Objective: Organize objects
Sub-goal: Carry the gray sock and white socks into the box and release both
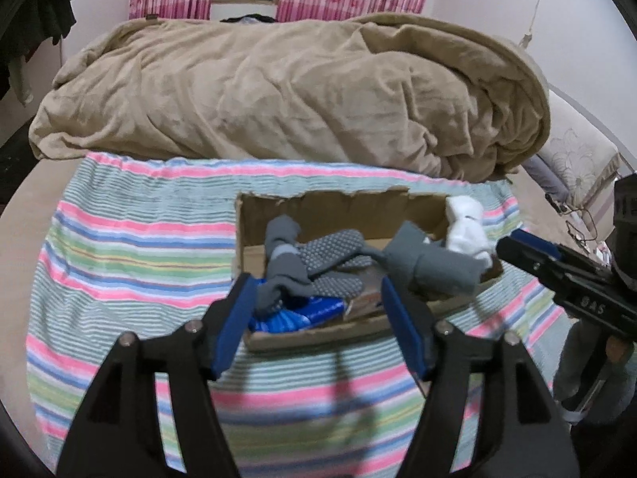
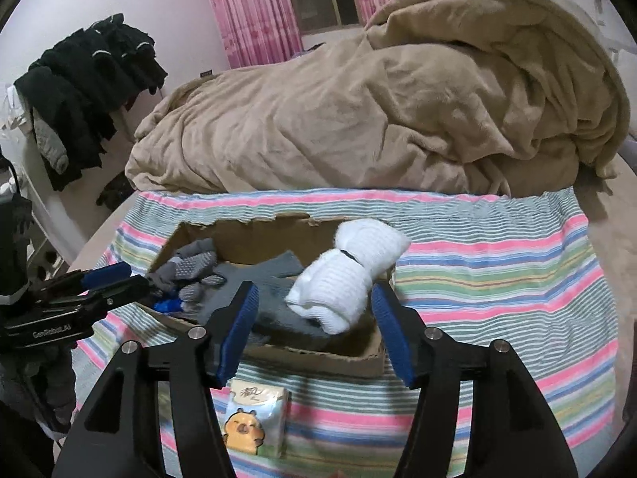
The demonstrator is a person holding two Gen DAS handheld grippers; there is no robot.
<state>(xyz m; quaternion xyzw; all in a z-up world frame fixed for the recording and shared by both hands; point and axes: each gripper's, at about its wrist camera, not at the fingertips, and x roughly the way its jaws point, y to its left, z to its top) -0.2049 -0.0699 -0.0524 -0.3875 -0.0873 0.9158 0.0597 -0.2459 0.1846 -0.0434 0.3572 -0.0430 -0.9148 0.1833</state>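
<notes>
Striped pastel cloth (image 2: pixel 497 275) on the bed carries a torn brown cardboard box (image 2: pixel 318 358) beyond both spread, empty pairs of fingers, left gripper (image 1: pixel 318 298) facing grey dotted socks (image 1: pixel 330 259), right gripper (image 2: pixel 312 310) facing a white rolled sock bundle (image 2: pixel 350 275) inside.

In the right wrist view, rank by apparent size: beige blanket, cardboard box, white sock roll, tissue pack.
1. Beige blanket
2. Cardboard box
3. White sock roll
4. Tissue pack
The last two look close, and the pack lies nearer the camera, so their order is unsure.
</notes>
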